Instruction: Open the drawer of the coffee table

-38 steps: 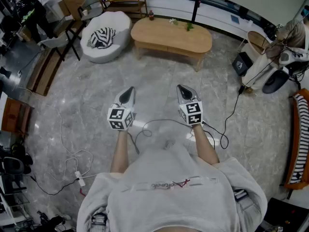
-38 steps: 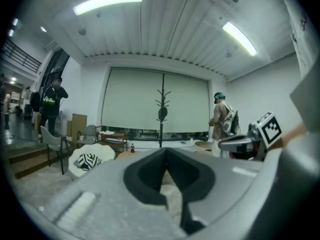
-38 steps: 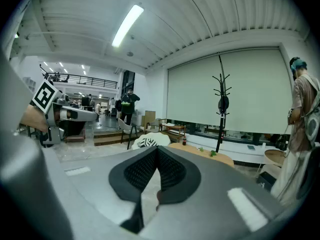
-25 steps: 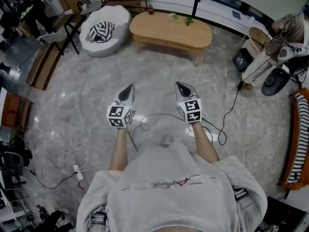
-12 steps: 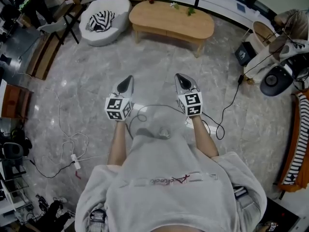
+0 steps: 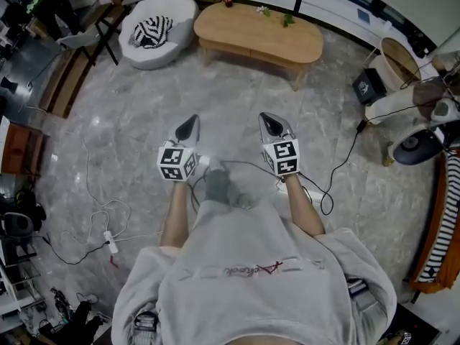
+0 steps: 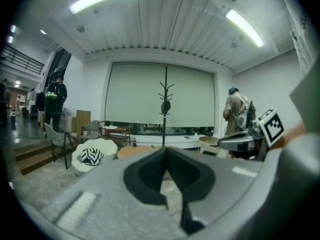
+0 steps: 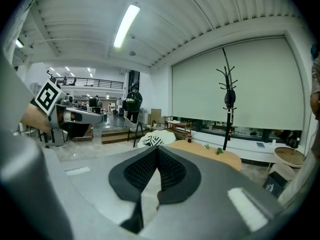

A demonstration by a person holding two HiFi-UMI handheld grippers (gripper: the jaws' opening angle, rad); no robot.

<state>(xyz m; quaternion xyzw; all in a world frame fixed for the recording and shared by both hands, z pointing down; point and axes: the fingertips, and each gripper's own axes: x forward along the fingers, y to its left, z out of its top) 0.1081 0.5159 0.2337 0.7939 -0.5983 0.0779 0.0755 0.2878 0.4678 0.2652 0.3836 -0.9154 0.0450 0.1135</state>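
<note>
The left gripper [image 7: 166, 153] has its 2 jaws pressed together at the tips, with nothing between them. Just past the tips and slightly left lies the wooden coffee table [image 7: 131, 151], mostly hidden behind the jaws; its drawer cannot be made out. Further left sits a white chair [image 7: 95, 156] with a striped cushion. Off to the right is the right gripper [image 7: 222, 143].

Coffee table [image 6: 259, 38] front: too small to show its drawer.
Tabletop items [image 6: 287, 20]: too small to identify.
Striped object [image 6: 445, 207]: cut off by the head view's right edge.
</note>
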